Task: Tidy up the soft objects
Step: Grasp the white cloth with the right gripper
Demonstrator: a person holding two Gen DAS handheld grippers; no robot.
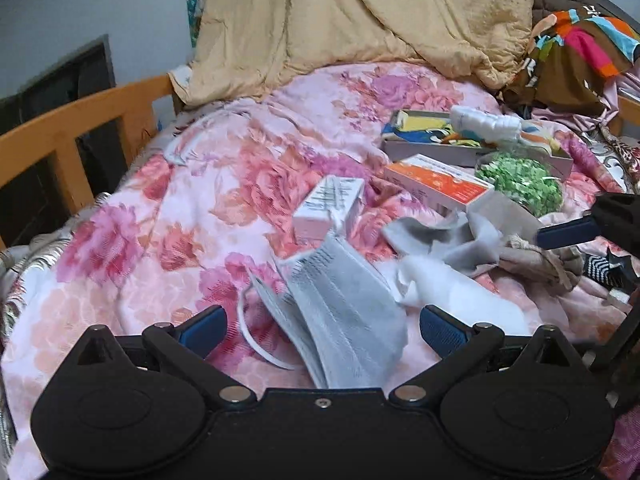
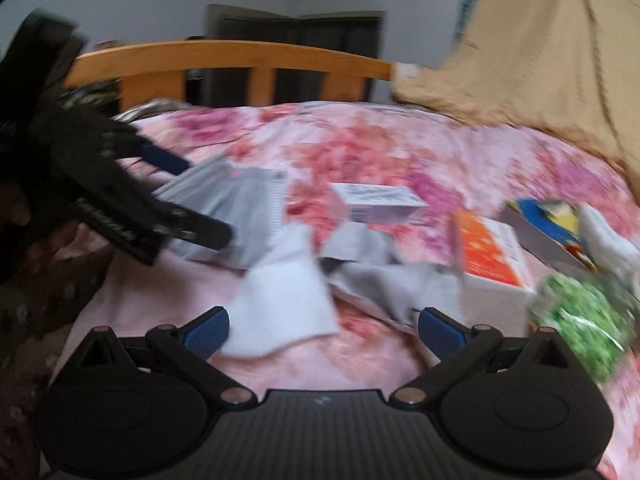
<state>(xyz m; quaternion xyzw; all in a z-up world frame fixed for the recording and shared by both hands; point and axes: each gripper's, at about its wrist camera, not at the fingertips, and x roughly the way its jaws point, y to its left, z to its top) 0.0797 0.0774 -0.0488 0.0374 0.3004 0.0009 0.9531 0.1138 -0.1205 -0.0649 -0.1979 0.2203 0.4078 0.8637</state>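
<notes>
On the floral bed sheet lies a stack of grey face masks between the open fingers of my left gripper. A white cloth and a grey sock lie just right of them. In the blurred right wrist view, my right gripper is open, with the white cloth between its fingers and the grey sock beyond. The masks lie at the left there, under the left gripper.
A white box, an orange box, a bag of green bits and an open tray of packets lie further back. A beige quilt hangs behind. A wooden rail runs along the left. Beige fabric lies at right.
</notes>
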